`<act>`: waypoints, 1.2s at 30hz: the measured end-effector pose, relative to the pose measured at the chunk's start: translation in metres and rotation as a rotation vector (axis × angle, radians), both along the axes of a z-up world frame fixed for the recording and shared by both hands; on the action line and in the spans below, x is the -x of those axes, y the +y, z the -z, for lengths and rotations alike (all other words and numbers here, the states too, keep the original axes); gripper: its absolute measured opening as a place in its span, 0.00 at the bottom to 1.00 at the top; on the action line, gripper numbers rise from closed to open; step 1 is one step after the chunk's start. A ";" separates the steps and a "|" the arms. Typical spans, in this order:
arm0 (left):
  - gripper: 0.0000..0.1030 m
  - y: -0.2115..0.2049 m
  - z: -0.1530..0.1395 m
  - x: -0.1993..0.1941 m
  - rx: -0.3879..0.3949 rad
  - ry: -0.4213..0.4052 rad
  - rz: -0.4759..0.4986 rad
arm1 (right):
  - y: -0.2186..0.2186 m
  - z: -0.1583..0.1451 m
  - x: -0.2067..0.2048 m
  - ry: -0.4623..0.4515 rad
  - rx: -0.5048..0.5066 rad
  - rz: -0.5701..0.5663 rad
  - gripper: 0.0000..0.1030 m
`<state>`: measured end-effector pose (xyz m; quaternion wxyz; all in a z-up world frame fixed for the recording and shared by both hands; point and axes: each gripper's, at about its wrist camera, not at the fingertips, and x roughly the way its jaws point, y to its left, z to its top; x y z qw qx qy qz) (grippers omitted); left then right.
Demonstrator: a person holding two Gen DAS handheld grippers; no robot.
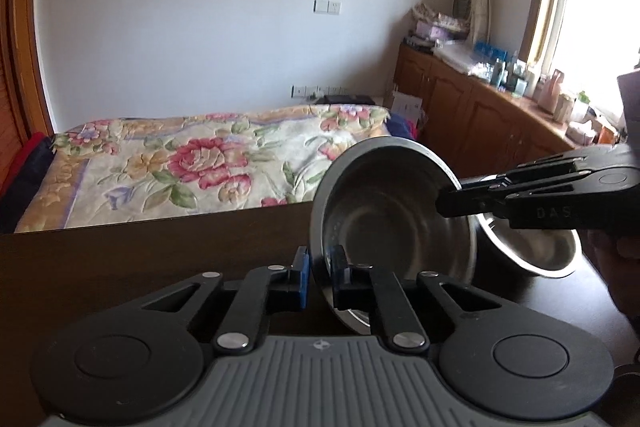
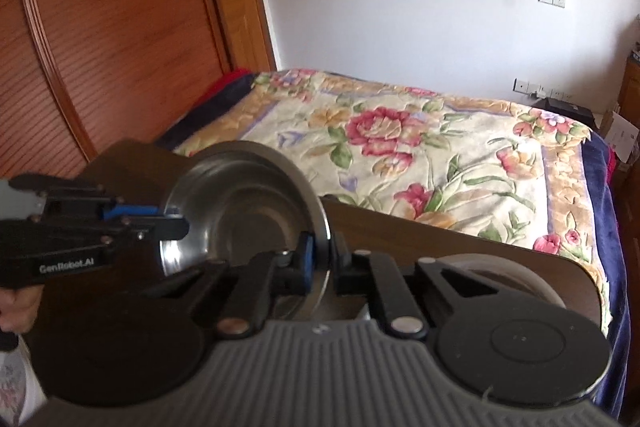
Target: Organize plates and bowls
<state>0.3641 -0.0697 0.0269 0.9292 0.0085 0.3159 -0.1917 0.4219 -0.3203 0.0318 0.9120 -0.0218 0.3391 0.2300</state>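
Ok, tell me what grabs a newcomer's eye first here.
A tilted steel bowl, lifted above the dark table, gripped on opposite rims by the left tongs and the right tongs. A second steel bowl sits behind it on the table. Beyond lies a bed with a floral quilt.

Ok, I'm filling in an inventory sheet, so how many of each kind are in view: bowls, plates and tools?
Steel bowls: 2 (held bowl, second bowl behind it)
Plates: 0 in view
Tools: 2 (left tool, right tool, both clamped on the held bowl's rim)
Total: 4
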 end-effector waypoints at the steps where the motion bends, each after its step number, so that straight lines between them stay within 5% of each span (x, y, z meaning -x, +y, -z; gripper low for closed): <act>1: 0.37 0.000 -0.002 0.003 0.003 -0.011 -0.001 | 0.000 -0.002 0.004 -0.013 -0.001 0.003 0.10; 14: 0.36 -0.006 -0.039 0.051 0.009 -0.135 0.031 | -0.010 -0.035 0.052 -0.112 0.001 0.032 0.10; 36: 0.36 -0.021 -0.066 0.144 0.016 -0.205 0.150 | -0.028 -0.069 0.159 -0.248 0.089 0.093 0.10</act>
